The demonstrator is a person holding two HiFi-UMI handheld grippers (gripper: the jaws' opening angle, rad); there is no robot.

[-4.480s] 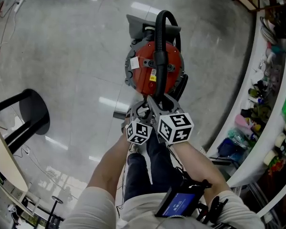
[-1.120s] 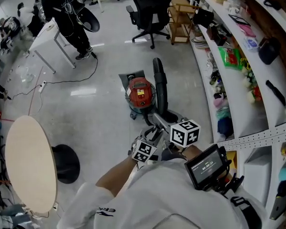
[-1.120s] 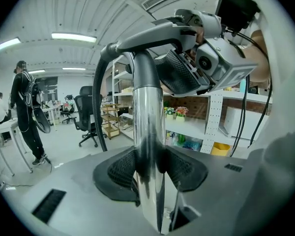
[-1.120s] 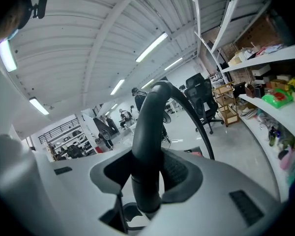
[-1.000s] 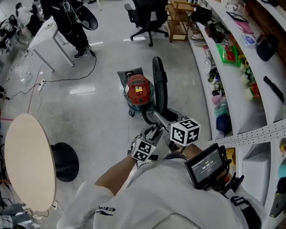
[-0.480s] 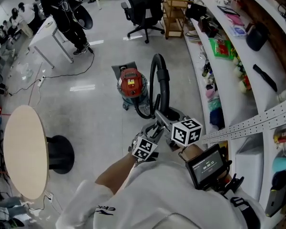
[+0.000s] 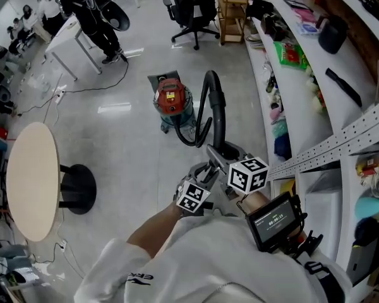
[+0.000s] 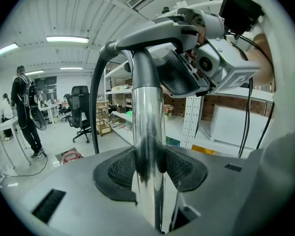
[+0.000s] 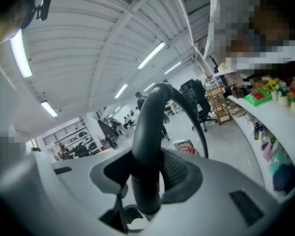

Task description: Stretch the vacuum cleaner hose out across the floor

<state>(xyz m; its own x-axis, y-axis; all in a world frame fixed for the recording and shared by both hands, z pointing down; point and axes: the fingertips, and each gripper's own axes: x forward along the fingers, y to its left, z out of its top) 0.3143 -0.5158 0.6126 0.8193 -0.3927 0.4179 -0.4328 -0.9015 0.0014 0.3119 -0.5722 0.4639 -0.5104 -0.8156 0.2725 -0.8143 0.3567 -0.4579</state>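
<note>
— What do our left tongs (image 8: 148, 170) have?
— They pinch the chrome tube (image 8: 147, 127), a pad on each side. Our right tongs (image 9: 146, 178) clamp the black curved grip (image 9: 150, 127) just beyond it.
— And the hose (image 7: 218, 112)?
— It arches up at twelve o'clock from the tongs, then loops down to the red vacuum cleaner (image 7: 170, 98). That stands on the floor (image 7: 126, 156) at eleven o'clock, well apart from us.
</note>
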